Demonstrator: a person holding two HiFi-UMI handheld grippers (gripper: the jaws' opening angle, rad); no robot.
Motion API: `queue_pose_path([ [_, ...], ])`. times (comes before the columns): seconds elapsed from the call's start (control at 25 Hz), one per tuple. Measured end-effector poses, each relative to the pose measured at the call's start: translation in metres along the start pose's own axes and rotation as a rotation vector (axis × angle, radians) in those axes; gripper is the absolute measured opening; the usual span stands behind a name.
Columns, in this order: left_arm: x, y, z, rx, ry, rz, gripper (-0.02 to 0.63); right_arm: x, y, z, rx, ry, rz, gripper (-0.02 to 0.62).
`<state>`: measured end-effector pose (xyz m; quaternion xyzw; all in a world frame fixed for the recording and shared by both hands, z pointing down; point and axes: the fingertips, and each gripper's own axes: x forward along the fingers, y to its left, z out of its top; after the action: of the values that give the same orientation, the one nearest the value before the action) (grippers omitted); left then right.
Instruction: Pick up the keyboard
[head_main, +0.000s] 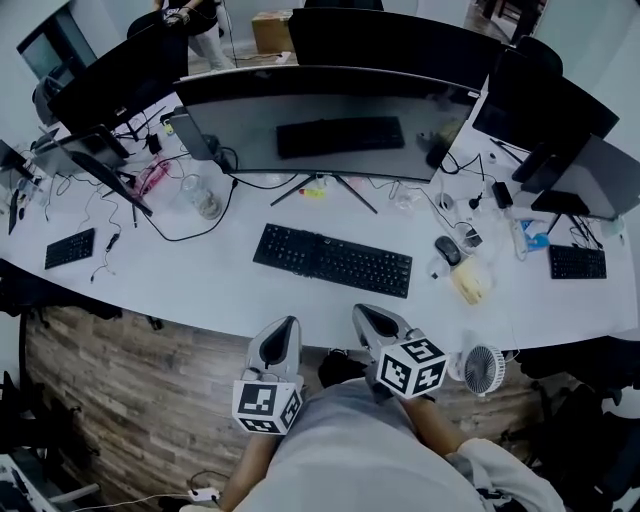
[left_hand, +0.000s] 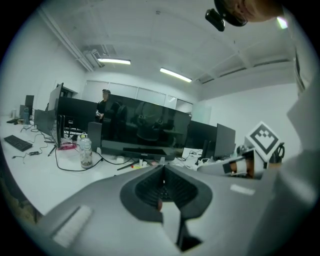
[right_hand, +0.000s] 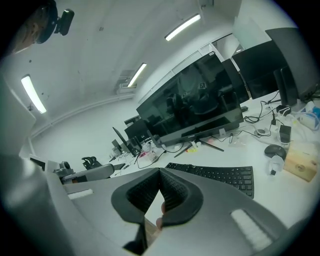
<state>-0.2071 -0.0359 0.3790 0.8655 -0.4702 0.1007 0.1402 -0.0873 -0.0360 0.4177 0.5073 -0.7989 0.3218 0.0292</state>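
Clenched and empty, the 2 grippers, left gripper (head_main: 287, 327) and right gripper (head_main: 366, 313), point slightly down from the person's waist toward the keyboard (head_main: 332, 260) on the desk (head_main: 200, 290). Right gripper view shows it; left gripper view shows a bottle (left_hand: 86, 152) instead.

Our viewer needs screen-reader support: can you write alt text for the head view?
The left gripper and right gripper, both shut and empty, are held at the near edge of a white desk, short of the black keyboard lying before a wide monitor.
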Motion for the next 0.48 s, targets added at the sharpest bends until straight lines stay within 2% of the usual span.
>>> queue_pose_path([
  [0.48,0.078,0.013,0.022,0.06,0.014,-0.057,0.0,0.049,-0.041,0.06,0.061,-0.084,0.001,0.002],
])
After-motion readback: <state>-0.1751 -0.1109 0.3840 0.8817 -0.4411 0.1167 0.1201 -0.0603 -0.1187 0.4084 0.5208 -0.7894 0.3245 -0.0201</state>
